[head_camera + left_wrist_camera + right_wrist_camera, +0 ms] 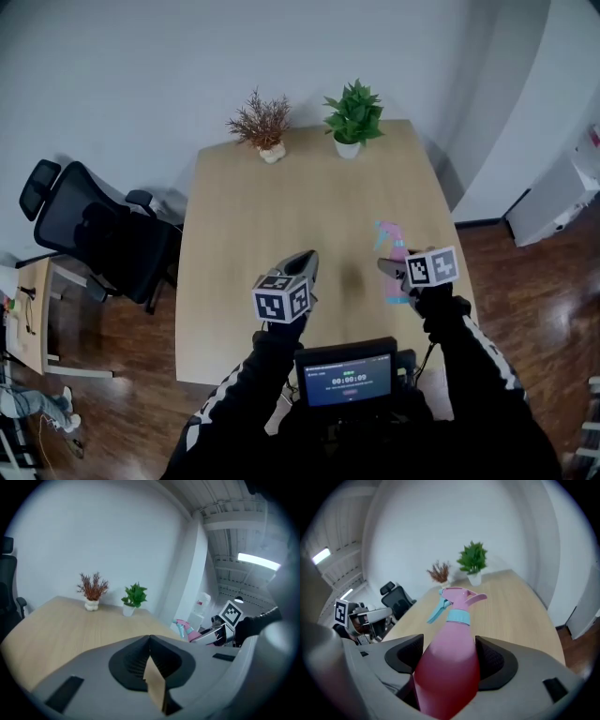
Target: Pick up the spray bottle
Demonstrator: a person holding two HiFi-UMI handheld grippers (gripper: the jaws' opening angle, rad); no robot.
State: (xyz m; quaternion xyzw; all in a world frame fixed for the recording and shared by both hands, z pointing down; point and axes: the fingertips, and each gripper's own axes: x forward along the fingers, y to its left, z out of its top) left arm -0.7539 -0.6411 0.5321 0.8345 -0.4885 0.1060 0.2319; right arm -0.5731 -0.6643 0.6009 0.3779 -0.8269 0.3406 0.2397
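A pink spray bottle (449,665) with a teal collar and trigger fills the gap between the jaws of my right gripper (449,649), which is shut on its body. In the head view the spray bottle (391,244) points away from me over the right side of the wooden table (272,211), held by the right gripper (390,268). My left gripper (306,262) hovers over the table's near middle, shut, with nothing held. In the left gripper view its jaws (150,641) meet, and the bottle (184,630) shows to the right.
Two small potted plants stand at the table's far edge, a dried reddish one (264,123) and a green one (352,116). A black office chair (94,232) sits left of the table. A small screen (345,380) hangs at my chest. White cabinets (561,199) stand at the right.
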